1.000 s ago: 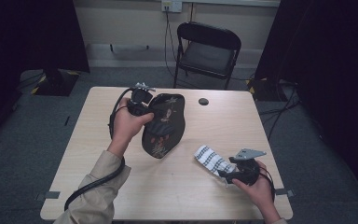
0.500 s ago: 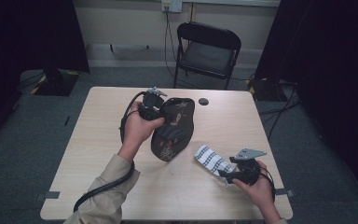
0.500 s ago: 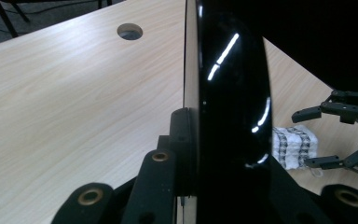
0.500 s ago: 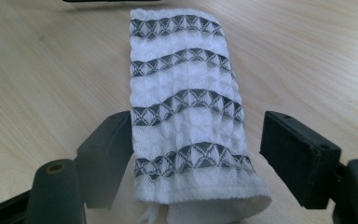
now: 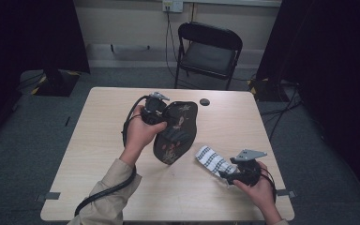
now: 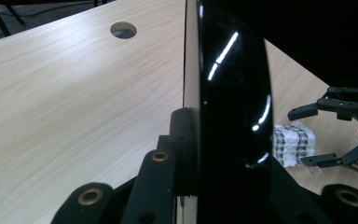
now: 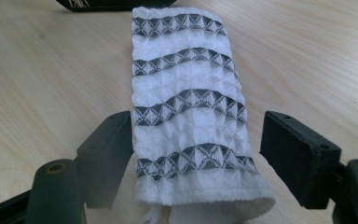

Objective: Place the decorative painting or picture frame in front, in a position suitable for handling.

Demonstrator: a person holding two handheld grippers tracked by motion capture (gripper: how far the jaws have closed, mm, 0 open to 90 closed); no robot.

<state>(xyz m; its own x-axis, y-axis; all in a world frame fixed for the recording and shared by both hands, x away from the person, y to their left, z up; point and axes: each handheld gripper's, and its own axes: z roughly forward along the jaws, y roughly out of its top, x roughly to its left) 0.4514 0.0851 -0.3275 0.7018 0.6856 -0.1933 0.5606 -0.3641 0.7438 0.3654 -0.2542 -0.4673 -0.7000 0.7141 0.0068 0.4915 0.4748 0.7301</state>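
the left hand (image 5: 138, 133) is raised off the table (image 5: 98, 154), forearm coming up from the bottom edge with its sleeve near the table's front, wrist bent so the knuckles face the camera in the high view. it carries the left gripper (image 5: 161, 112), whose jaws are pinching the black tray (image 5: 176, 131), a glossy oval piece with a floral pattern. the tray is tilted up, its lower end touching or just above the wood near the table's middle, its upper end toward the far side. in the left gripper view the tray's shiny edge (image 6: 228, 93) stands upright between the jaws, one pad pressed flat against its side.

the right hand (image 5: 258, 185) rests low near the front right corner of the table, palm over the right gripper (image 5: 225, 174), which points left and away toward the tray. its jaws are spread apart, one on each side of the near end of the folded cloth (image 7: 191, 116), a white cloth with dark wavy bands. the left-hand pad in that view sits right against the cloth's edge; the other stands clear of it. the cloth lies flat on the table, between the right gripper and the tray's lower end, near but apart from the tray.

a small dark round hole (image 5: 205, 101) sits in the tabletop near the far edge, beyond the tray. a black folding chair (image 5: 208, 49) stands behind the table.
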